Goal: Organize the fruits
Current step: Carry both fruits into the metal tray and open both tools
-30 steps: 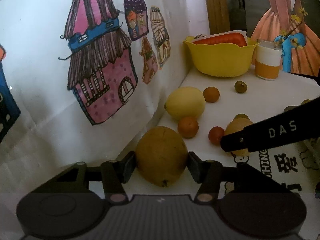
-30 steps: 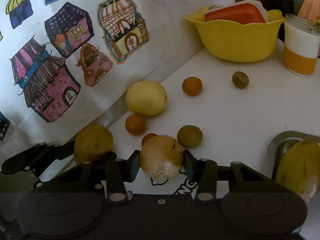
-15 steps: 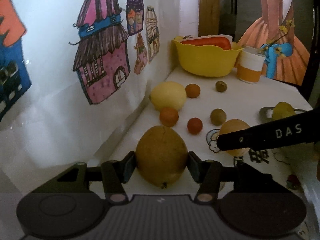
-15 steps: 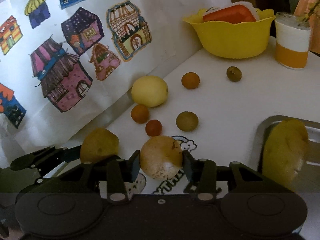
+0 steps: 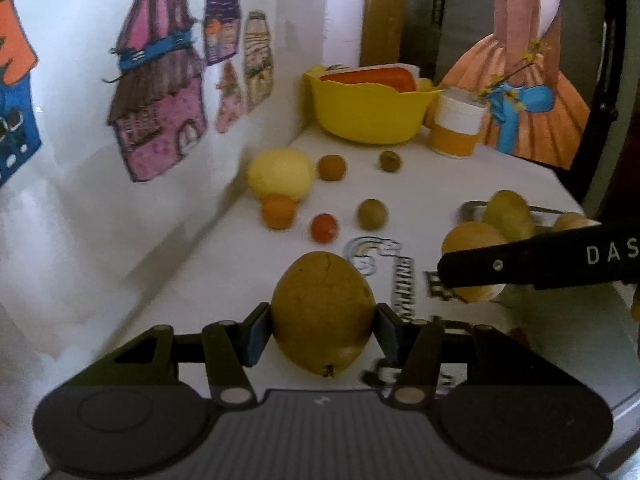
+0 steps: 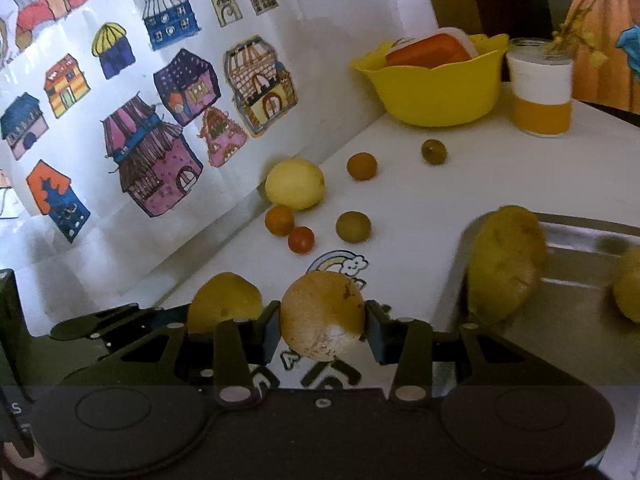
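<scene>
The left tongs (image 5: 324, 334) are clamping a brownish-yellow pear (image 5: 323, 314) above the white table (image 5: 440, 184); the right tongs (image 6: 322, 326) are gripping a rounder tan fruit (image 6: 323, 314) just beside the metal tray (image 6: 580, 320); a large yellow-green fruit (image 6: 506, 264) is leaning on the tray's near rim; beyond the tray, toward the yellow bowl (image 6: 436, 88), a lemon (image 6: 295, 184), small orange fruits and two greenish ones are lying loose on the table.

The metal tray (image 6: 580, 236) looks glossy, the yellow plastic bowl (image 6: 436, 96) smooth, the pear (image 5: 322, 312) rough and matt.
</scene>
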The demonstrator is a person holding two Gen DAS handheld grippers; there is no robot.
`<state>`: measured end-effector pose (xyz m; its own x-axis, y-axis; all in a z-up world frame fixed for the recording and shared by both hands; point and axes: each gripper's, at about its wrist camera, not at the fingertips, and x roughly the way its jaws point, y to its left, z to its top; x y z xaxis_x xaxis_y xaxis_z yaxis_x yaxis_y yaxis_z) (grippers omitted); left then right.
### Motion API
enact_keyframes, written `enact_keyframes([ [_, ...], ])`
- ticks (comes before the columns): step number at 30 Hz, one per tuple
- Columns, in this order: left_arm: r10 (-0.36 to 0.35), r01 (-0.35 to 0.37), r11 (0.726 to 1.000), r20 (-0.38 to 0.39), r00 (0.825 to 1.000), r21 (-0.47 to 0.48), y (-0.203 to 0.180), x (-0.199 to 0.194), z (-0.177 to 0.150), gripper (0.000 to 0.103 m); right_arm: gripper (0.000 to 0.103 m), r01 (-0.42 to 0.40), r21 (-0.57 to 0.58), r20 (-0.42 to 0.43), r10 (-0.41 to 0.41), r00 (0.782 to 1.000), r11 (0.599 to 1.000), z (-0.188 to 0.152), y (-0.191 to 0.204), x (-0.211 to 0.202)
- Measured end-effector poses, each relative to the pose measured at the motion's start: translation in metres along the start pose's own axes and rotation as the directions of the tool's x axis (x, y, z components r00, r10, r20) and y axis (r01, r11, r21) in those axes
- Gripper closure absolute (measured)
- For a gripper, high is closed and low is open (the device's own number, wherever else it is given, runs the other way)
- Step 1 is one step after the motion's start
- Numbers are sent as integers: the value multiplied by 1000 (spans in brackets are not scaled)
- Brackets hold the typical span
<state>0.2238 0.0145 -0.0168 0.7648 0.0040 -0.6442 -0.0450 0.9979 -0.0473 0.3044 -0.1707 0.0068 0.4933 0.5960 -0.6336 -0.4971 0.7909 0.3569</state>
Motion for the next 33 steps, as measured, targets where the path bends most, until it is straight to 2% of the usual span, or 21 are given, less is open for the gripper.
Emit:
enact_keyframes([
  [8, -55, 54, 998, 16, 998, 44, -35, -17, -2, 44, 58, 37, 23, 69, -38, 997, 999, -18, -19, -49],
  [18, -146, 142, 985, 40, 988, 98, -93, -21, 11, 44, 58, 144, 97, 120, -155, 981, 985, -37, -69, -103],
  [26, -193, 190, 974, 7, 981, 123, -131, 5, 13, 44, 58, 275, 84, 126, -284, 950, 958, -45, -110, -104],
  [33, -193, 191, 971, -2, 981, 144, -147, 21, 13, 44, 58, 296, 99, 118, -306, 945, 950, -47, -137, -89],
])
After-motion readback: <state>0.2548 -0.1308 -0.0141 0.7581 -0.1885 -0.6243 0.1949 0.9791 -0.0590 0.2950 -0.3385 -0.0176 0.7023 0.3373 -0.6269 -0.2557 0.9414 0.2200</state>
